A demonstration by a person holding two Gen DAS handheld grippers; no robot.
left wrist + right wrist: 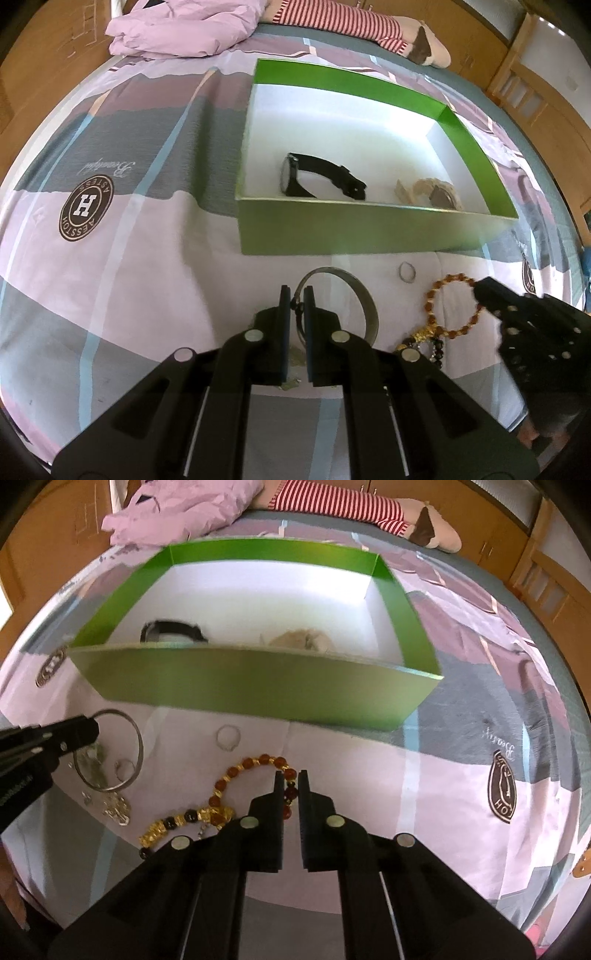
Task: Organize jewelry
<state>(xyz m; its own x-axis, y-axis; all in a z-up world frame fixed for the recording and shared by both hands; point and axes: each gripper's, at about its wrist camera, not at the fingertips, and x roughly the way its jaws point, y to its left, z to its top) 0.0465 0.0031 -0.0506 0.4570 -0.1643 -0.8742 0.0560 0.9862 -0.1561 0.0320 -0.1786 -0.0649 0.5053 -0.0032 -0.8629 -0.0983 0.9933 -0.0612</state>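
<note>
Left wrist view: left gripper [297,300] clamped on the near-left rim of a thin silver metal bangle [364,295], which lies flat on the patchwork pink-and-grey bedsheet [122,258] with its ring curving away to the right. Just beyond, an open green cardboard box with a white floor [332,229], long side running left to right, near wall close to the bangle. Inside, a black strap watch [321,177] stretched left to right, and a beige woven-band watch [432,192] to its right. Small silver ring [407,272] between box and amber bead bracelet [452,306]. Open sheet to the left.

Right wrist view: right gripper [291,783] closed on the amber bracelet's right side, loop spreading leftward toward a gold-and-black bead strand [177,825]. Box wall ahead; bare sheet to the right.
</note>
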